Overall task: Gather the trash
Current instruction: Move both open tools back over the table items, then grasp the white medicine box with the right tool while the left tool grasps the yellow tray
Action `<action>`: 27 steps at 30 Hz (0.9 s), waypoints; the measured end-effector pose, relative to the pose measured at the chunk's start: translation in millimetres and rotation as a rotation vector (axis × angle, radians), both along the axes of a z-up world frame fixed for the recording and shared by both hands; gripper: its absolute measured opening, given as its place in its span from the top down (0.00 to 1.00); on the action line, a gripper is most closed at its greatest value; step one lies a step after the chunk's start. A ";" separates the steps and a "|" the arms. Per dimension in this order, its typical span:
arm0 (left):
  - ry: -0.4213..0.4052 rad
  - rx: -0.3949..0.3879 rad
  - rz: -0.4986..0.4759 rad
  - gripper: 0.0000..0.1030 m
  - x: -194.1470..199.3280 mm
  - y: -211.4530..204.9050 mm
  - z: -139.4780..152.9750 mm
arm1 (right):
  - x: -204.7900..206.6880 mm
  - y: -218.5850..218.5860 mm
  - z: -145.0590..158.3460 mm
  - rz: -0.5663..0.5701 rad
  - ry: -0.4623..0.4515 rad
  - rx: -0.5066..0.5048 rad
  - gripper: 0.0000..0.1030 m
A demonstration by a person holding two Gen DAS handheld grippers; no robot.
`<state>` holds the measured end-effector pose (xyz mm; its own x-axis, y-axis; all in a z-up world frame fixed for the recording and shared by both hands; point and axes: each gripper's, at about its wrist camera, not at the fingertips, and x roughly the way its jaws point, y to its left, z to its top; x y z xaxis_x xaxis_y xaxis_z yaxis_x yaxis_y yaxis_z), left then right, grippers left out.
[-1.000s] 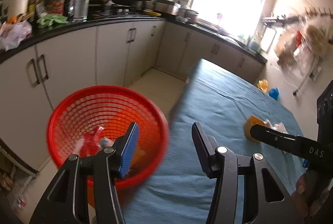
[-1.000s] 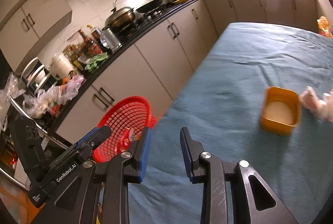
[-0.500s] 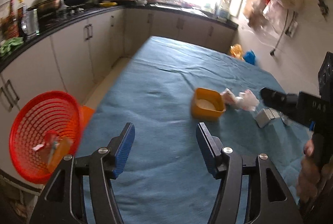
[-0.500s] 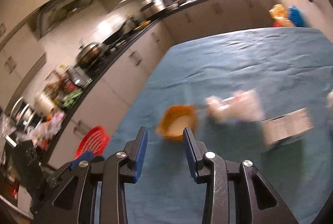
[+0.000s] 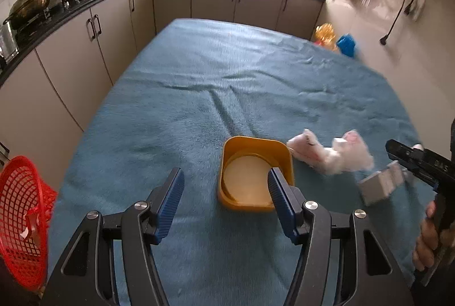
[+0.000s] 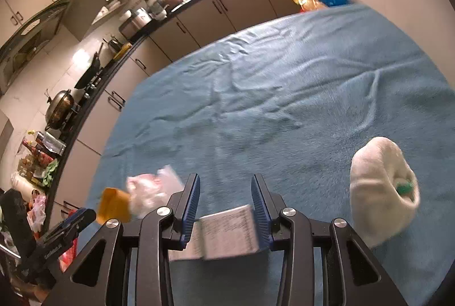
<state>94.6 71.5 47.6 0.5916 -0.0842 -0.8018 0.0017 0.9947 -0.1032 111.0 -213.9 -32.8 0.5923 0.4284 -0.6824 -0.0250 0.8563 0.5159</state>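
Landmark = yellow square plastic tub [image 5: 256, 172] w/ a pale disc inside, sitting on the blue cloth-covered table [image 5: 227, 72]. Far left of tub, off the table edge & lower down: red mesh plastic basket [image 5: 20, 220], some scraps of trash inside, can't tell what. Left gripper [image 5: 226, 186] hovers at the tub's near side, blue-padded tongs spread wide apart, nothing between them; its right pad overlaps the tub's near-right rim in the left wrist view, contact can't be told. Just right of tub, about touching its far-right corner: crumpled pink-white tissue wad [image 5: 332, 155], blurred. Right of that & nearer the camera: small grey-white printed cardboard box [image 5: 382, 186]. Right gripper [image 6: 226, 203] is over this box [image 6: 227, 232]; the box lies between the parted tongs back near their base, pads on either side of it, not clearly squeezing, so whether it's clamped can't be told. In the right wrist view the tub [image 6: 113, 205] and tissue [image 6: 150, 189] show left of the tongs. Farthest right from tub: white rolled sock-like cloth bundle [image 6: 381, 192] w/ a green bit in its opening, lying on the table apart from the box.
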 end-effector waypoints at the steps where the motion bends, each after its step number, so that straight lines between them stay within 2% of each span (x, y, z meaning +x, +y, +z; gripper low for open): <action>1: 0.004 0.003 0.001 0.42 3.9 -1.8 -3.7 | 4.6 -1.2 -4.5 0.005 0.013 0.005 0.61; 4: 0.007 0.023 0.001 0.44 11.5 -6.2 -12.8 | 8.1 -1.1 -9.6 0.025 0.027 0.030 0.61; 8: 0.015 0.027 0.001 0.58 15.9 -6.6 -24.0 | -1.1 2.5 -13.3 0.075 0.090 0.066 0.61; 11: 0.018 0.026 0.006 0.59 18.5 -3.9 -28.9 | -14.7 8.1 -19.3 0.142 0.166 0.163 0.53; 16: -0.009 0.045 0.017 0.65 20.1 -3.1 -30.5 | -26.7 46.1 -19.5 0.322 0.201 0.177 0.43; 17: -0.015 0.052 0.022 0.68 20.6 -2.3 -30.6 | -29.7 56.0 -16.1 0.362 0.187 0.165 0.42; 19: -0.018 0.047 0.020 0.71 20.9 -1.3 -31.2 | -38.3 72.1 -6.9 0.401 0.138 0.065 0.37; 22: -0.028 0.052 0.013 0.81 18.7 -3.1 -31.3 | -49.5 87.1 -0.4 0.443 0.081 -0.027 0.34; 25: -0.042 0.086 -0.001 0.86 17.0 -9.5 -31.0 | -63.4 109.8 4.4 0.480 0.019 -0.214 0.33; 27: -0.049 0.099 -0.007 0.88 16.0 -12.6 -30.9 | -67.5 117.7 2.9 0.481 -0.003 -0.287 0.33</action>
